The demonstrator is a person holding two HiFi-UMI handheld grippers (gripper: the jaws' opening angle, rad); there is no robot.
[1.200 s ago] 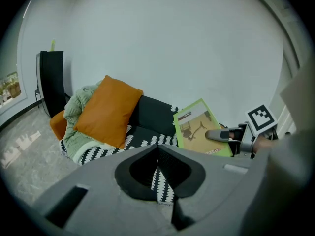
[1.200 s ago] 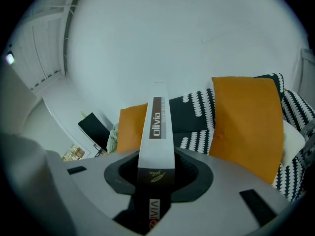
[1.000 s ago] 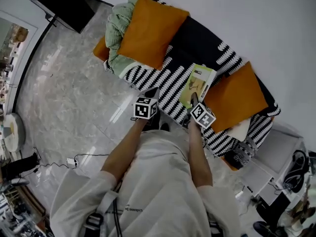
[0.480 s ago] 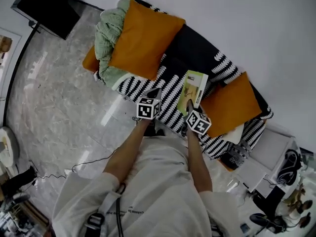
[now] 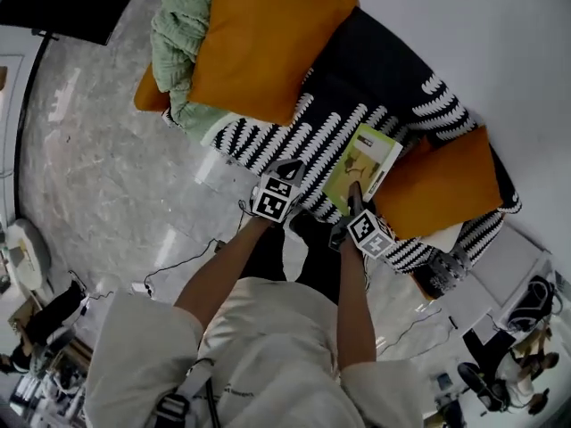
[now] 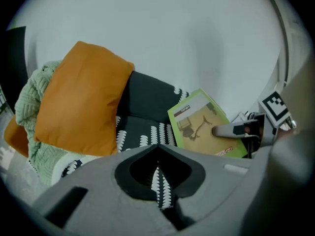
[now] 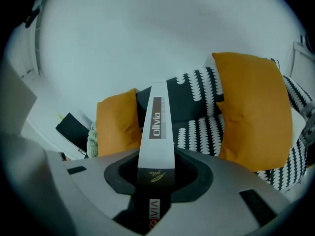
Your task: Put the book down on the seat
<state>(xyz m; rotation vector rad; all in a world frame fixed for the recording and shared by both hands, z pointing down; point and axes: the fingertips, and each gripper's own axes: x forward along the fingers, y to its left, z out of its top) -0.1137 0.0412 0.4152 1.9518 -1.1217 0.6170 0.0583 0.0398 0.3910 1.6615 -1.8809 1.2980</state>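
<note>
Gripping the thin green-and-tan paperback book (image 5: 361,161) by its near edge, the right gripper (image 5: 353,194) has its jaws closed partway, pressed on the two covers. In the right gripper view the book runs straight out from between the jaws, its pale edge turned to the camera.

The landmark is the sofa's black seat with a white feather-like pattern (image 5: 299,136). The book hangs over the right part of that seat, tilted, with its cover facing up and to the left. It is just beside the smaller orange cushion (image 5: 437,181), which leans at the seat's right end. The large orange cushion (image 5: 259,43) and the pale green knitted blanket (image 5: 174,34) fill the seat's left end, well apart from the book. The patterned middle of the seat lies bare between the two cushions.

The left gripper (image 5: 287,169) hangs over the seat's front edge, left of the book and apart from it. Its jaws are drawn together to a thin slit, and only the seat's pattern shows through, so it holds nothing.

As for progress, the book has been brought to the seat but is not yet put down. It looks to be carried wholly by the right gripper, at a slant and not flat. Whether its far corner already touches the seat I cannot tell. What seems left is to lower it until it lies on the bare patterned part, open the right jaws, and draw the gripper clear.
</note>
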